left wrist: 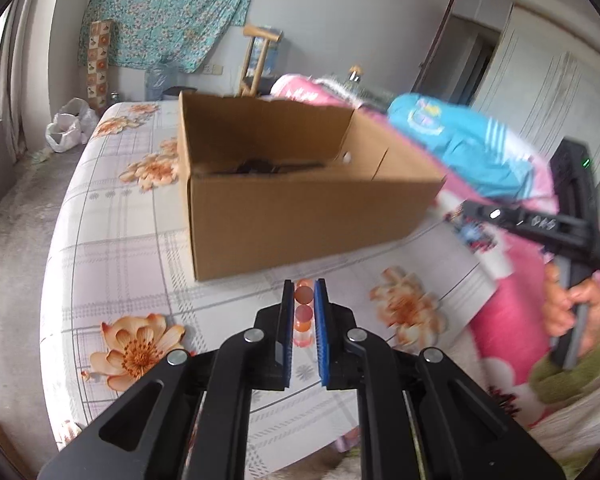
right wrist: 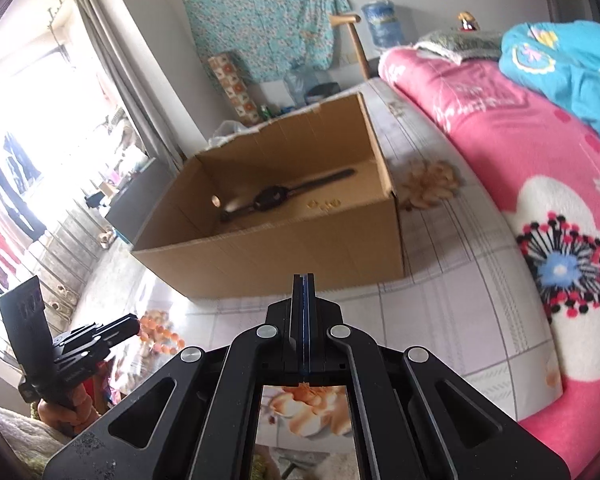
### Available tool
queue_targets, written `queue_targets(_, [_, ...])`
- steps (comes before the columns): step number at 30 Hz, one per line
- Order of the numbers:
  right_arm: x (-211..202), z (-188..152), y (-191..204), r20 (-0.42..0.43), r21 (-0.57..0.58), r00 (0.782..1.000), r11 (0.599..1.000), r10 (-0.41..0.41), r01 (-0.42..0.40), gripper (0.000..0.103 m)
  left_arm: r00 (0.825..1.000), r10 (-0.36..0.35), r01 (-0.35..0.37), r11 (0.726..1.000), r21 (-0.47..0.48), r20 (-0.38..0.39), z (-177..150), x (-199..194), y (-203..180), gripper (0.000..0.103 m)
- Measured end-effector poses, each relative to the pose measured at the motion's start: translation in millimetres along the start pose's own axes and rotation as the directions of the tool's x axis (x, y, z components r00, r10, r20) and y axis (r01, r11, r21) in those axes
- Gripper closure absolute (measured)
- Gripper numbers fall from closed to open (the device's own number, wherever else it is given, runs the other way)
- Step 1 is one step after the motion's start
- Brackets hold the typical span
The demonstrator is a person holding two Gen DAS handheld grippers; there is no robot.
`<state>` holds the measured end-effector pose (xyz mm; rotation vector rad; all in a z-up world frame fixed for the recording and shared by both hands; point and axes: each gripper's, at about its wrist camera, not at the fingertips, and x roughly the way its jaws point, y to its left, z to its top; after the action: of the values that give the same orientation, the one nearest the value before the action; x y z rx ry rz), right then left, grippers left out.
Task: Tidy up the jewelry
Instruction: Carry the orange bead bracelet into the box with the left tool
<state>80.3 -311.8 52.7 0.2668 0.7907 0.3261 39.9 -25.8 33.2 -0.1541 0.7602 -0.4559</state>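
Note:
My left gripper (left wrist: 304, 292) is shut on an orange bead bracelet (left wrist: 303, 312), held above the flowered bed sheet just in front of an open cardboard box (left wrist: 300, 216). In the right wrist view the bracelet (right wrist: 160, 330) hangs as a loop from the left gripper (right wrist: 134, 322) at the lower left. My right gripper (right wrist: 305, 280) is shut and empty, near the box's front wall (right wrist: 284, 256). Inside the box lie a black wristwatch (right wrist: 274, 196) and small pale rings (right wrist: 324, 203).
A pink flowered blanket (right wrist: 500, 152) with a blue garment (right wrist: 572, 64) lies along the right of the bed. A wooden chair (left wrist: 260, 60) and a water bottle (right wrist: 382, 24) stand behind. The bed edge and the floor (left wrist: 8, 240) lie to the left.

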Motion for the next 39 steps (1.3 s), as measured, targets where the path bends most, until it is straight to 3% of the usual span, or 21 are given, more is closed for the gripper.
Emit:
queue_targets(7, [-0.7, 21.7, 9.5, 0.076, 0.012, 0.994, 0.997, 0.076, -0.077, 0.103, 0.981, -0.167, 0.17, 0.985, -0.016, 0.1, 44.7, -32.0, -4.1, 0.094])
queue_targets(14, [-3.9, 52.4, 13.3, 0.133, -0.032, 0.987, 0.996, 0.089, -0.085, 0.103, 0.959, -0.273, 0.274, 0.962, 0.001, 0.082, 102.7, -21.5, -20.8, 0.094])
queue_targets(17, [-3.9, 62.6, 11.0, 0.151, -0.044, 0.986, 0.997, 0.07, -0.065, 0.103, 0.97, -0.239, 0.238, 0.971, 0.026, 0.039, 129.9, 7.0, -31.9, 0.094])
queue_targets(22, [0.7, 77.2, 1.1, 0.172, -0.038, 0.983, 0.998, 0.062, -0.056, 0.103, 0.971, -0.234, 0.236, 0.971, 0.043, -0.045, 160.7, 68.8, -48.7, 0.094])
queue_targets(28, [8.8, 81.6, -17.7, 0.169, -0.01, 0.984, 0.998, 0.055, -0.054, 0.103, 0.954, -0.195, 0.206, 0.978, 0.023, -0.227, 184.0, 165.1, -61.6, 0.094])
queue_targets(34, [16.0, 84.5, -41.7, 0.165, 0.032, 0.986, 0.999, 0.026, -0.031, 0.103, 0.921, -0.113, 0.146, 0.987, 0.061, -0.373, 202.4, 241.0, -71.8, 0.094])
queue_targets(37, [18.5, 85.1, -51.3, 0.163, 0.056, 0.987, 0.998, 0.012, -0.021, 0.103, 0.887, -0.054, 0.113, 0.988, 0.104, -0.458, 197.3, 268.9, -78.3, 0.094])
queue_targets(39, [18.5, 86.1, -55.2, 0.162, 0.065, 0.987, 0.998, 0.009, -0.02, 0.103, 0.869, -0.065, 0.133, 0.986, 0.105, -0.49, 193.0, 272.5, -79.7, 0.092])
